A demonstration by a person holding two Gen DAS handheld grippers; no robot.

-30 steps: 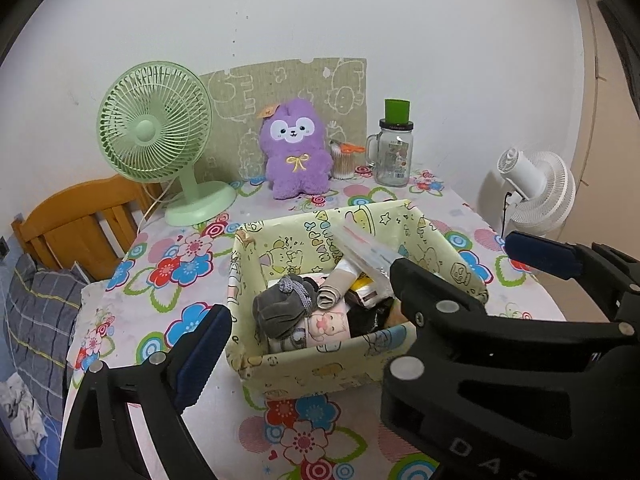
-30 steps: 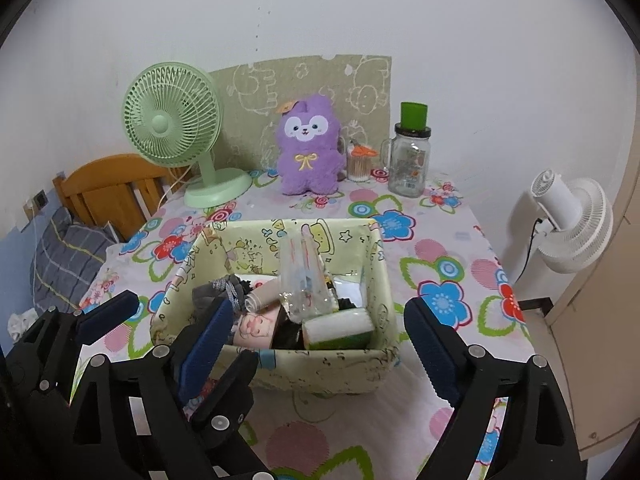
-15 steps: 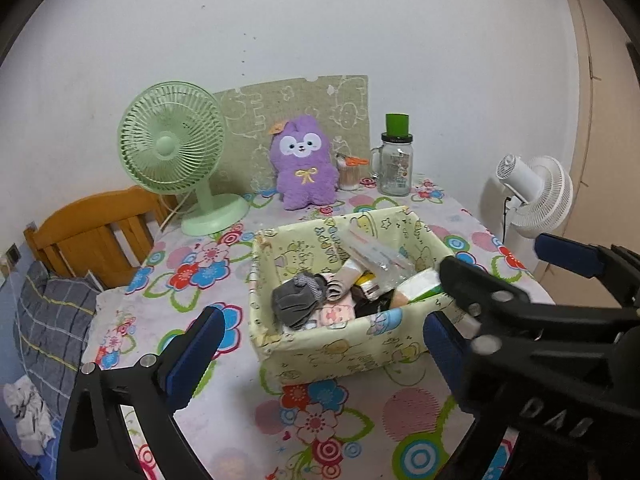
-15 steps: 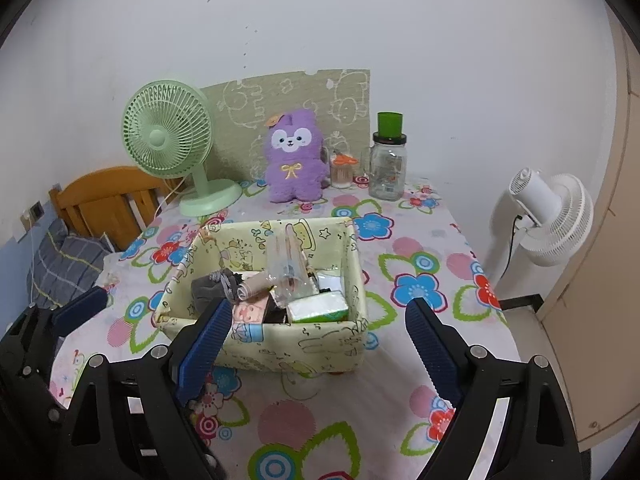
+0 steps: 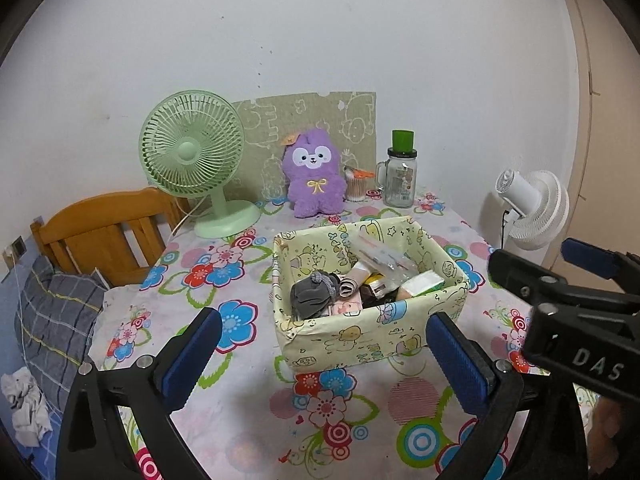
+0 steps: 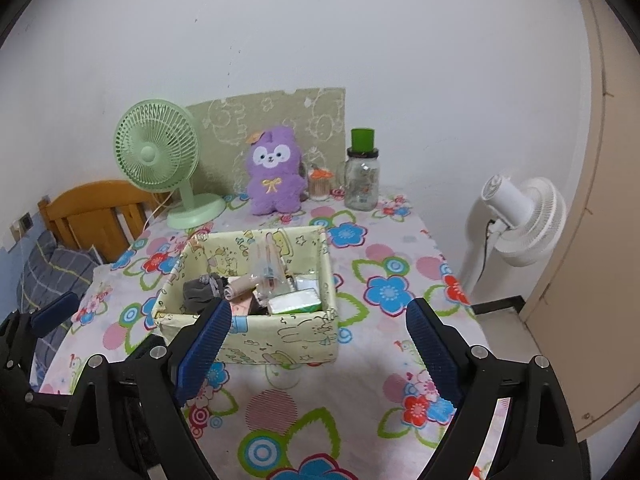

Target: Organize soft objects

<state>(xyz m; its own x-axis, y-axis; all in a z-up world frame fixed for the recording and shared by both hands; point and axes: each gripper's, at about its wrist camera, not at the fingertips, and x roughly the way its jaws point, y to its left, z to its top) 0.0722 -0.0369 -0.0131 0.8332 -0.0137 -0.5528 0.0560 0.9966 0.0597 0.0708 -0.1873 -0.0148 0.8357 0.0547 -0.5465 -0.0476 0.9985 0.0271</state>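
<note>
Box stuff first: a pale yellow cartoon-print fabric box is parked in the middle of the flowery tablecloth, and it's stuffed pretty full. A grey sock bundle is wedged at its left end, a green-and-white tissue pack at the right, and a clear plastic bag is propped up behind them. What's buried underneath can't really be made out, maybe more rolled socks.

At the back, a purple plush toy is leaned against a green printed board, with a green desk fan to its left and a glass jar with a green lid to its right.

Left gripper is held short of the box, jaws still widening, nothing between them. Right gripper is spread wide too, nothing gripped, box just beyond its tips.
</note>
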